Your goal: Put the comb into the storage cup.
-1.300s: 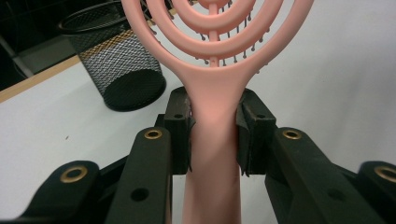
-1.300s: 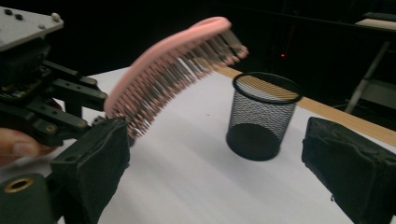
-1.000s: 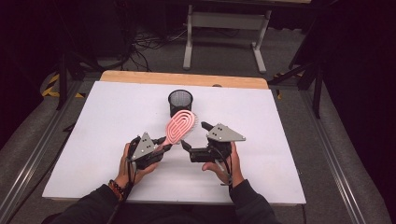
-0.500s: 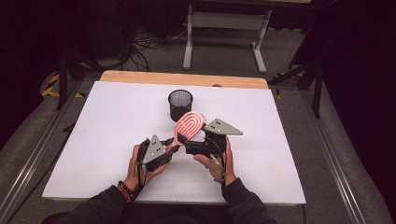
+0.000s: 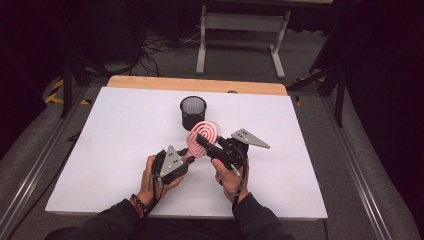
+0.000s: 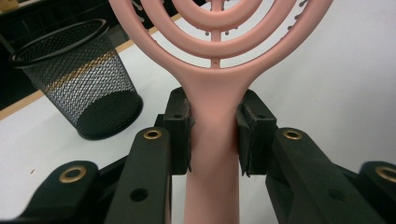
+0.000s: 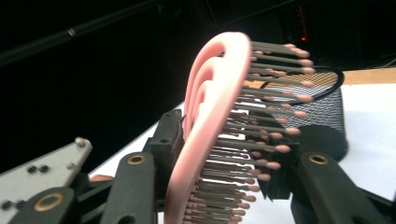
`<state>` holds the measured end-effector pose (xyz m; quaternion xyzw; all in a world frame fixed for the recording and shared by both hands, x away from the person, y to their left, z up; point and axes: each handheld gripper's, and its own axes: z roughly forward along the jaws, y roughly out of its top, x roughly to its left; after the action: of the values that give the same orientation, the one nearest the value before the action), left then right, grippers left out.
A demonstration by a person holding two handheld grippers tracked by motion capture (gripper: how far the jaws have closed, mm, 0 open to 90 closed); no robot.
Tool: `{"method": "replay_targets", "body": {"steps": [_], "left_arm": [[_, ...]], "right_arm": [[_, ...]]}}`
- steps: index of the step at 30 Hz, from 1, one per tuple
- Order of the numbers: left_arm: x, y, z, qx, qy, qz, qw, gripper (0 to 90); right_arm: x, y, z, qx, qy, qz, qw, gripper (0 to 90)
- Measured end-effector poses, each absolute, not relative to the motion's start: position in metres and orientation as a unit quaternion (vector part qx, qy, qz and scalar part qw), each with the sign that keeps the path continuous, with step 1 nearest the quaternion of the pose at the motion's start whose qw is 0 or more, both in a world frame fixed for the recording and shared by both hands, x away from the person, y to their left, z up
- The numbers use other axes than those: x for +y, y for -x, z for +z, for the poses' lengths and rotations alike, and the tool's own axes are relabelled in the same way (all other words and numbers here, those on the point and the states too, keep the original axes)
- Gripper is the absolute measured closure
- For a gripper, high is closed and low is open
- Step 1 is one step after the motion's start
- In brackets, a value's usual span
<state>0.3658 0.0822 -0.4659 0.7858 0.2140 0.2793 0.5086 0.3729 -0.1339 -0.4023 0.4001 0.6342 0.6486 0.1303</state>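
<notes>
A pink hairbrush [image 5: 204, 136] with a ringed open head is held up over the white table [image 5: 125, 115]. My left gripper [image 5: 189, 156] is shut on its handle [image 6: 212, 121], a pad [image 6: 180, 130] pressed to each side. My right gripper [image 5: 202, 142] comes in from the right, and its jaws have just been closing on the brush head [image 7: 215, 116]. One of its pads [image 7: 168, 135] rests against the smooth back and the other presses into the bristles. A black mesh cup [image 5: 193, 111] stands upright just beyond the brush.
The mesh cup [image 6: 79, 79] is close ahead of the left gripper and behind the bristles in the right gripper view [image 7: 327, 107]. A wooden strip [image 5: 200, 85] runs along the table's far edge. Metal rails flank the table, and a grey stand sits on the floor behind.
The right gripper's jaws have come together on the brush head. The left hand has shifted a little to the right with the brush.
</notes>
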Motion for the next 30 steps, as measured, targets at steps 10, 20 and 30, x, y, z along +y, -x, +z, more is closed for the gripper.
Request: {"method": "replay_targets", "body": {"steps": [10, 20, 30], "left_arm": [[0.08, -0.366, -0.465, 0.207, -0.783, 0.279, 0.516, 68.4], [0.078, -0.37, -0.466, 0.197, -0.8, 0.243, 0.512, 51.0], [0.079, -0.372, -0.468, 0.179, -0.816, 0.207, 0.509, 26.1]], "right_arm": [[-0.13, -0.363, -0.398, 0.642, -0.371, 0.652, 0.158, 61.5], [-0.132, -0.357, -0.394, 0.651, -0.347, 0.652, 0.175, 62.3], [-0.139, -0.352, -0.387, 0.664, -0.32, 0.644, 0.205, 62.5]]}}
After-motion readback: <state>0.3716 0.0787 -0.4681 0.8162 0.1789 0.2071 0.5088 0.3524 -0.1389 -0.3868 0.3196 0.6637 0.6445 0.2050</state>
